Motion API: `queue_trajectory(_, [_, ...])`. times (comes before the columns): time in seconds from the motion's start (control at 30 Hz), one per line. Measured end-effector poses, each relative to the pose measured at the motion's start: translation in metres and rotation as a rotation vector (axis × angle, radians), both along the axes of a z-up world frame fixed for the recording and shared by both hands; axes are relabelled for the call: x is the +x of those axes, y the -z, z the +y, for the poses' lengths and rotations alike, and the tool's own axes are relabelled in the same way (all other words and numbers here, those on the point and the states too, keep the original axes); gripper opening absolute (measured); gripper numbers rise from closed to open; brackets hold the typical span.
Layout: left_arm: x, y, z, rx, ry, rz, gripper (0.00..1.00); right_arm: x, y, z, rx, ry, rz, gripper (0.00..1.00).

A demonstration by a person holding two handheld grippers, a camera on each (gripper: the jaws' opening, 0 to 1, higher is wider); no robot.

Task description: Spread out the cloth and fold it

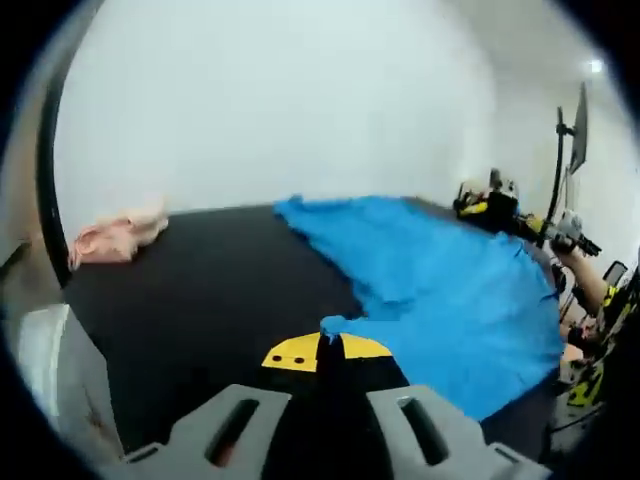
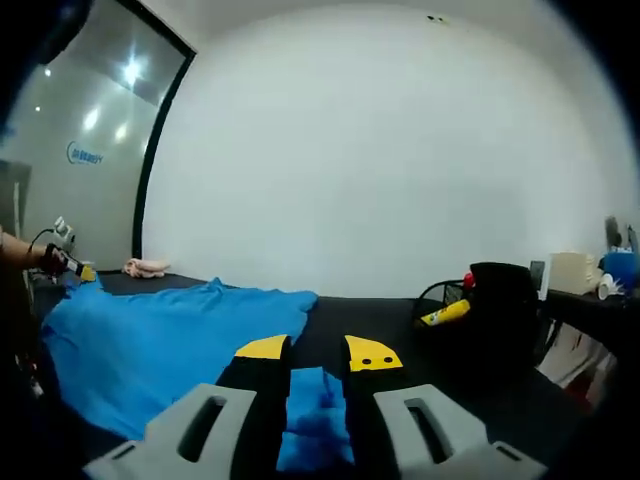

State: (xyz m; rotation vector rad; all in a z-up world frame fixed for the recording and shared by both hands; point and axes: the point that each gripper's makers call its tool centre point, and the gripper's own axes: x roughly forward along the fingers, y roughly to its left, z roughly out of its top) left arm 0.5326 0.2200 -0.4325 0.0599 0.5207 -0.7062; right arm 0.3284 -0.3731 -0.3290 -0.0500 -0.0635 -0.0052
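A blue cloth (image 1: 440,290) lies partly spread over the right half of a black table (image 1: 210,300), hanging off its near edge. My left gripper (image 1: 328,342), with yellow-tipped jaws, is shut on one corner of the cloth. My right gripper (image 1: 488,205) holds the opposite end at the table's far right, with a person's hand behind it. In the right gripper view, the blue cloth (image 2: 150,340) stretches away to the left, and a bunched fold of it sits pinched between the jaws of my right gripper (image 2: 317,355). The left gripper (image 2: 68,262) shows at the cloth's far end.
A crumpled pink cloth (image 1: 115,238) lies at the table's far left corner, also seen as the pink cloth (image 2: 147,266). A black bag (image 2: 500,300) with a yellow tool (image 2: 447,313) stands to the right of the right gripper. A white box (image 2: 572,272) sits on a side shelf.
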Motion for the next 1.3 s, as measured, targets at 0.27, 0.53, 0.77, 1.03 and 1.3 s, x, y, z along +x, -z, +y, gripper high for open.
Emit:
queue_trajectory(0.27, [-0.013,-0.023,0.004,-0.073,-0.031,-0.098,0.16,0.007,-0.006,-0.04,-0.13,0.051,0.08,0.19])
queue_trajectory(0.53, [0.003,-0.019,-0.015,-0.196,-0.034,-0.088,0.16,0.076,0.07,-0.002,-0.024,-0.265,0.428,0.25])
queue_trajectory(0.77, [-0.001,-0.012,-0.017,-0.161,-0.016,-0.087,0.16,0.089,0.074,-0.02,-0.182,-0.141,0.406,0.0])
queue_trajectory(1.03, [0.0,-0.005,-0.015,-0.182,-0.023,-0.074,0.16,0.107,0.051,-0.048,-0.163,-0.123,0.381,0.0])
queue_trajectory(1.3, [-0.005,-0.01,-0.012,-0.202,-0.027,-0.09,0.16,0.095,0.054,-0.065,-0.072,-0.042,0.274,0.07])
